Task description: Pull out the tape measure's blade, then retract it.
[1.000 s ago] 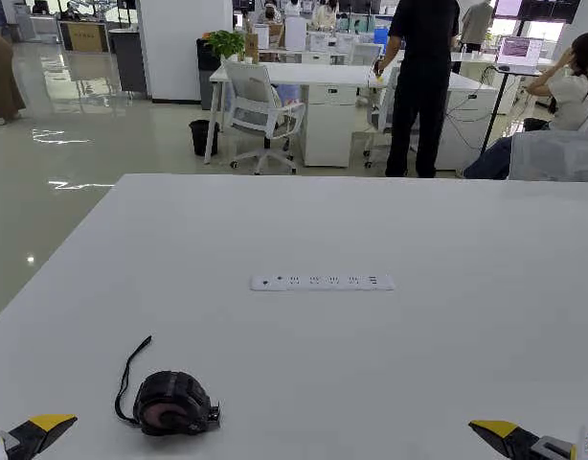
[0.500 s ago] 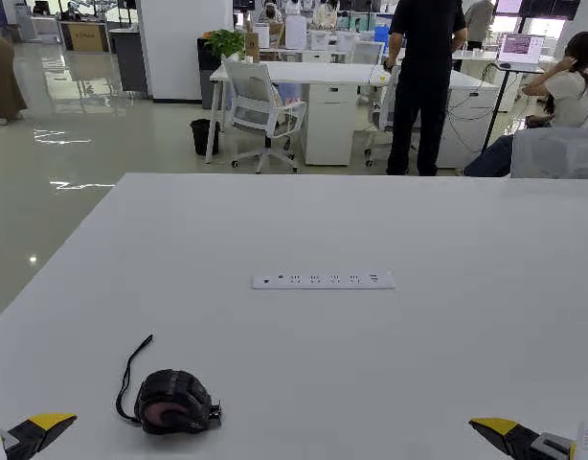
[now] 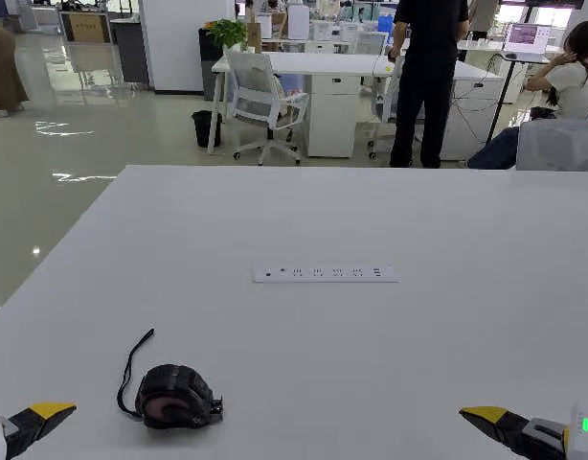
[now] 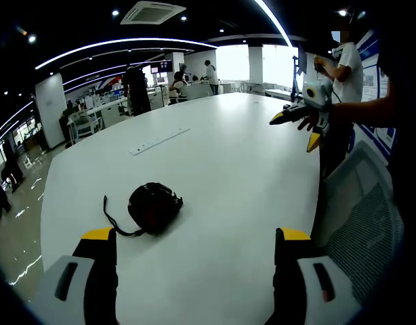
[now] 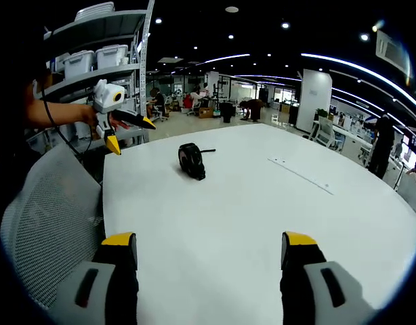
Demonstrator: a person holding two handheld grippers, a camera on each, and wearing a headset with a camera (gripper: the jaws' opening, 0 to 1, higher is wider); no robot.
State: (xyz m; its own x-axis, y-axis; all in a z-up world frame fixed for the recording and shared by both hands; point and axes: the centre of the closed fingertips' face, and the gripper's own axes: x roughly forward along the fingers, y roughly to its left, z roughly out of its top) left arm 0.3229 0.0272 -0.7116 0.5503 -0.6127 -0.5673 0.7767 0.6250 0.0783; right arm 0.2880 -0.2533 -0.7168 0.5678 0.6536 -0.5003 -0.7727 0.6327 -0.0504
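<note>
Tape measure (image 3: 177,396) lies on the table (image 3: 418,364); left gripper (image 4: 196,234) and right gripper (image 5: 209,238) fingers spread, empty.

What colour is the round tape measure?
The round tape measure is black with a reddish face, clearest in head view.

Left gripper (image 4: 194,237) and right gripper (image 5: 209,238) alike, black fingers (image 4: 103,271) capped in yellow, pale grey housings (image 5: 93,291) with dark slots, small green light (image 3: 586,424) on the right one
</note>
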